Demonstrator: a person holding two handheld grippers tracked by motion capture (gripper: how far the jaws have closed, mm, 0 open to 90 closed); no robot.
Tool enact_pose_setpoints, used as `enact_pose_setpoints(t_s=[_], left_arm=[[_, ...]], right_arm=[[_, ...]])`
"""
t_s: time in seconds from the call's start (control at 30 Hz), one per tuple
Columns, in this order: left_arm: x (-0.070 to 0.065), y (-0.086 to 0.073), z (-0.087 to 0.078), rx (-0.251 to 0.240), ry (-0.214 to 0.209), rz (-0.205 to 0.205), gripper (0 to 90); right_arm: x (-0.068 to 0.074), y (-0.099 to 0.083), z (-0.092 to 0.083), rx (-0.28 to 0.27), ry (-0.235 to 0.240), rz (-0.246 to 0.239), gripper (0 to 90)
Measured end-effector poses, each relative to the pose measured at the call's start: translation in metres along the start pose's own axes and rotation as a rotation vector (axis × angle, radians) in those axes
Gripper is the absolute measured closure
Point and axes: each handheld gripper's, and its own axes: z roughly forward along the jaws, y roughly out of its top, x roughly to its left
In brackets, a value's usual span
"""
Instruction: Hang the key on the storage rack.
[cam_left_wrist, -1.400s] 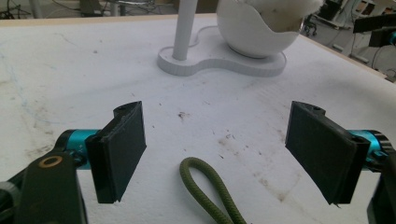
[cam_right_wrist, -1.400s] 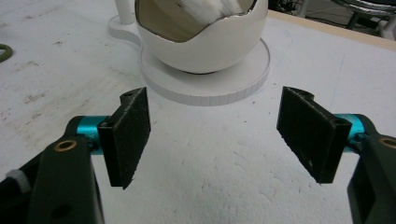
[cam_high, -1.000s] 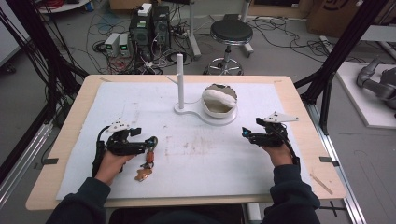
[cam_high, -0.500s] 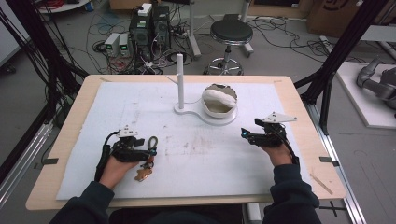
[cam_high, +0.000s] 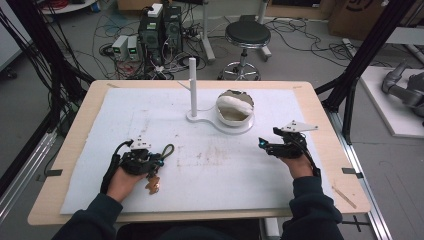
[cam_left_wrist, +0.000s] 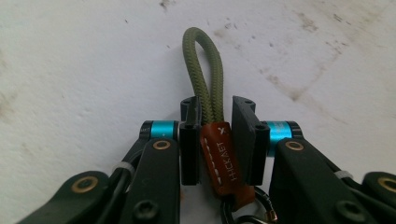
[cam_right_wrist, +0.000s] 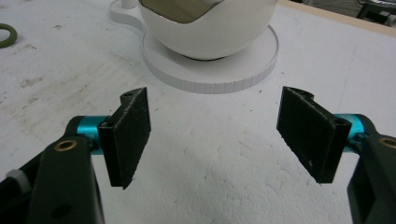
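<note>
My left gripper (cam_left_wrist: 215, 140) has just closed its jaws on the keychain strap (cam_left_wrist: 208, 79): the pads press the olive cord at either side, right above the brown leather tab (cam_left_wrist: 219, 161), and the loop sticks out past the jaw tips toward 12 o'clock in the left gripper view. A metal ring (cam_left_wrist: 245, 212) hangs below the tab at 6 o'clock. In the high view the left gripper (cam_high: 150, 161) sits at about 8 o'clock from the table's (cam_high: 325, 115) centre, low over the white mat (cam_high: 150, 110), cord loop pointing to 1 o'clock. My right gripper (cam_right_wrist: 219, 140) is wide apart with nothing between the pads, hovering over bare mat. The white bowl (cam_right_wrist: 210, 28) on its round stand (cam_right_wrist: 252, 65) lies at its 12 o'clock, near but apart.
</note>
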Motion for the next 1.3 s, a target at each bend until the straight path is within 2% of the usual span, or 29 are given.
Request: enact_pose_setpoints(t_s=[0.1,0.13,0.17,0.2,0.23,0.27,0.3,0.33,0.37,0.47,0.57,0.7,0.83,0.93,1.03,1.1,1.2,1.3], left_arm=[[-0.003,0.003,0.003,-0.067,0.037,0.05,73.1],[-0.004,0.004,0.004,-0.074,0.046,0.053,70.6],[-0.005,0.005,0.005,-0.064,0.06,0.048,61.6],[-0.007,0.005,0.006,-0.043,0.072,0.03,47.6],[-0.01,0.004,0.006,-0.026,0.072,0.034,44.2],[-0.012,0.003,0.005,0.001,0.084,0.056,44.2],[-0.013,0.002,0.005,0.029,0.093,0.059,44.4],[-0.014,0.001,0.004,0.029,0.084,0.049,45.8],[-0.013,0.0,0.003,0.031,0.056,0.04,51.2],[-0.012,0.001,0.003,0.031,0.029,0.038,66.6],[-0.01,0.002,0.002,0.03,0.018,0.024,71.0],[-0.006,0.005,-0.002,-0.038,0.006,-0.039,73.1],[0.001,0.01,-0.014,-0.137,-0.018,-0.099,73.6],[0.006,0.014,-0.024,-0.231,-0.05,-0.142,73.9],[0.008,0.02,-0.032,-0.285,-0.059,-0.147,74.1],[0.008,0.025,-0.038,-0.327,-0.08,-0.151,74.3],[0.008,0.031,-0.044,-0.36,-0.09,-0.129,74.4],[0.01,0.039,-0.048,-0.398,-0.095,-0.13,74.6]], right_arm=[[0.0,0.0,0.0,0.0,0.002,0.0,26.3],[0.001,0.0,0.001,-0.001,0.002,0.003,26.4],[0.001,0.0,0.001,-0.002,0.001,0.002,26.3],[0.001,0.0,0.001,-0.001,0.003,0.001,26.4],[0.001,0.0,0.0,0.0,0.002,0.005,26.3],[0.0,0.0,0.0,-0.002,0.003,0.002,26.3],[0.0,-0.001,0.0,-0.002,0.003,0.007,26.3],[-0.001,-0.001,0.0,-0.003,0.002,0.009,26.3],[-0.001,-0.001,-0.001,-0.004,0.002,0.011,26.3],[-0.001,-0.001,-0.001,0.0,0.002,0.01,26.4],[0.0,-0.001,0.0,0.0,0.004,0.001,26.5],[-0.001,-0.001,-0.001,-0.002,0.002,0.004,26.5],[-0.002,-0.001,-0.002,-0.01,0.003,0.015,26.5],[-0.001,-0.001,-0.003,-0.013,0.004,0.017,26.5],[-0.001,-0.002,-0.005,-0.016,0.006,0.02,26.4],[-0.002,-0.002,-0.006,-0.022,0.007,0.025,26.5],[-0.003,-0.002,-0.008,-0.029,0.008,0.037,26.5],[-0.004,-0.002,-0.009,-0.037,0.005,0.04,26.5]])
